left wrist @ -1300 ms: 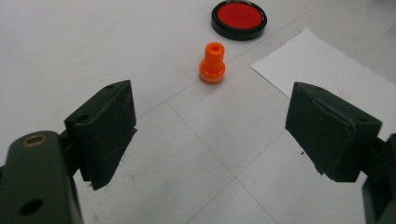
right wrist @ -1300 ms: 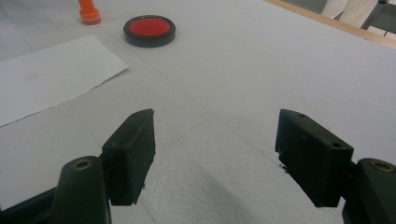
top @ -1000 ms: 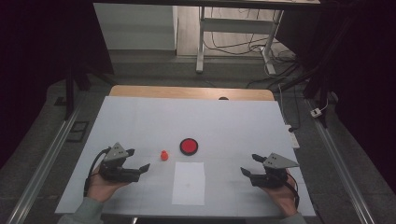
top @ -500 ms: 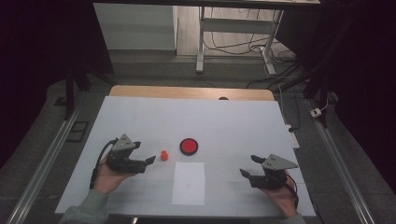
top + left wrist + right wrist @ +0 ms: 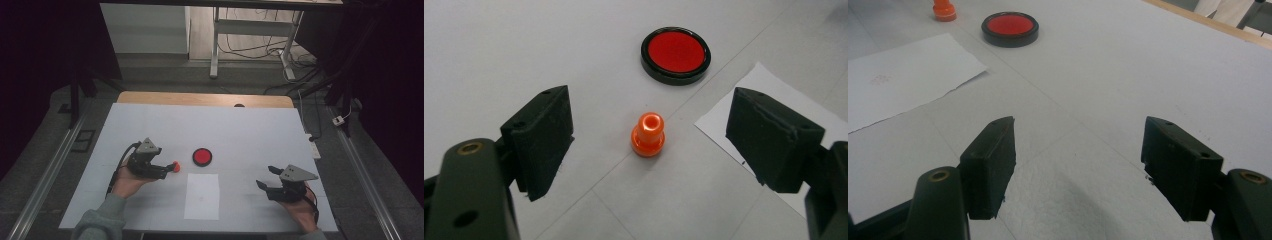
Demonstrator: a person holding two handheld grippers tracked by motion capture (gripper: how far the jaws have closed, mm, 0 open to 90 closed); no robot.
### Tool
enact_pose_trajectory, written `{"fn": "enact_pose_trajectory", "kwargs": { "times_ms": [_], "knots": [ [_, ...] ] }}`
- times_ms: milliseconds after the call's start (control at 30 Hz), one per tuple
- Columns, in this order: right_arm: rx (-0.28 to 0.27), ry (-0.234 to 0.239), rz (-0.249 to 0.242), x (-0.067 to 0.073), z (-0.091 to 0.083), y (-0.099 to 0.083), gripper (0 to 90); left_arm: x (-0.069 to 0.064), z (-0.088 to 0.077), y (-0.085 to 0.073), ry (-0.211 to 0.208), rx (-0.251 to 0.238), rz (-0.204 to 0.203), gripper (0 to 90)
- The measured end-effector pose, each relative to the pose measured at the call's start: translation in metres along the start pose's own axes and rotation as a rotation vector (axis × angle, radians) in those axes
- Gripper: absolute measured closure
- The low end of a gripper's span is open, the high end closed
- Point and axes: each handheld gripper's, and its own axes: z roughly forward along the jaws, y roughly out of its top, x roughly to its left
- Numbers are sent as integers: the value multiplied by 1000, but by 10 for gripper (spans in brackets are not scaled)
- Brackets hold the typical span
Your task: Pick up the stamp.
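A small orange stamp (image 5: 648, 134) stands upright on the white table, and my left gripper (image 5: 649, 97) is open with a jaw on either side of it, touching neither. In the high view, that stamp (image 5: 175, 165) sits just at the tips of the left gripper (image 5: 169, 170). A round red ink pad (image 5: 202, 157) in a black rim lies just right of it, and a white paper sheet (image 5: 202, 196) lies nearer the front edge. My right gripper (image 5: 266, 177) rests open at the front right, holding nothing. In the right gripper view, its jaws (image 5: 1078, 170) stand wide apart over bare table.
The white table top (image 5: 240, 130) extends far behind the pad, with a wooden strip (image 5: 200, 98) along its back edge. Beyond it are metal frame legs (image 5: 215, 45) and cables on the floor. Rails run along both sides of the table.
My left gripper has moved right and slightly forward, bringing its open jaws around the orange stamp. The right gripper has stayed where it was.
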Motion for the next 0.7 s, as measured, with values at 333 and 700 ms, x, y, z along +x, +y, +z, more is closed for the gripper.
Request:
{"fn": "enact_pose_trajectory", "kwargs": {
  "times_ms": [333, 700],
  "knots": [
    [4, 5, -3, 1, 2, 0, 300, 1, 29, 7, -13, 60, 20, 202],
    [21, 3, -10, 2, 3, -1, 300, -1, 41, 3, -8, 100, 51, 274]
  ]
}}
